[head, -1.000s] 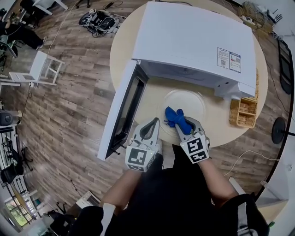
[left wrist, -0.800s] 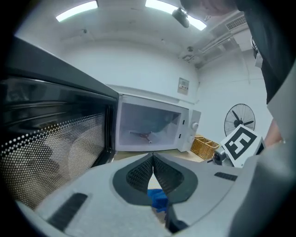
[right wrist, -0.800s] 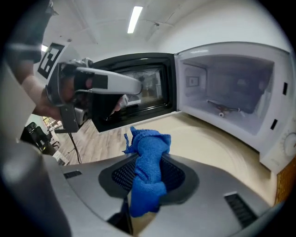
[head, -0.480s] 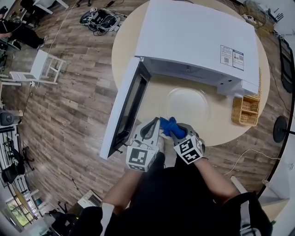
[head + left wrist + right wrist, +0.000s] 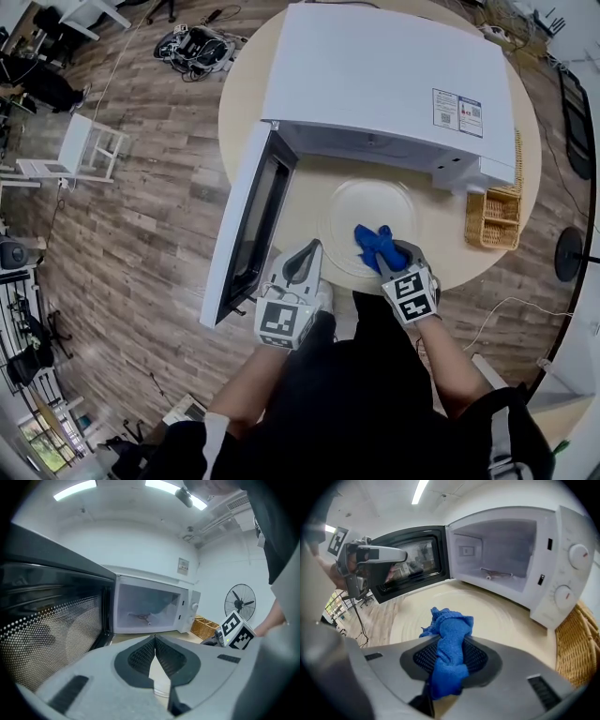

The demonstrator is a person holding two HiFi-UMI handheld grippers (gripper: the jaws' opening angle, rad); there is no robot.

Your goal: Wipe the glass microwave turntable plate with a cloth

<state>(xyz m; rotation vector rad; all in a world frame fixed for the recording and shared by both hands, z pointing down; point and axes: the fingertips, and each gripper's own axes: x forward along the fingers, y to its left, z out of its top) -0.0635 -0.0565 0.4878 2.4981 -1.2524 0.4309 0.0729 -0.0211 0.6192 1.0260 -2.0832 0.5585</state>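
Observation:
The clear glass turntable plate (image 5: 373, 199) lies flat on the round table in front of the microwave, and its faint rings (image 5: 499, 613) show in the right gripper view. A bunched blue cloth (image 5: 373, 240) rests on the plate's near part. My right gripper (image 5: 387, 255) is shut on that cloth (image 5: 451, 634), which sticks out past the jaws (image 5: 452, 644). My left gripper (image 5: 314, 247) hovers by the plate's near-left rim, beside the open door, not touching the plate. Its jaws (image 5: 154, 638) meet at the tips with nothing between them.
The white microwave (image 5: 394, 75) stands behind the plate, its door (image 5: 247, 225) swung open to the left, the cavity (image 5: 501, 550) without its plate. A wicker basket (image 5: 493, 221) sits at the table's right edge. The table's near edge runs just under both grippers.
My right gripper dragged the cloth to the plate's near-left rim, then swept it back right across the near part of the plate. The left gripper stayed put.

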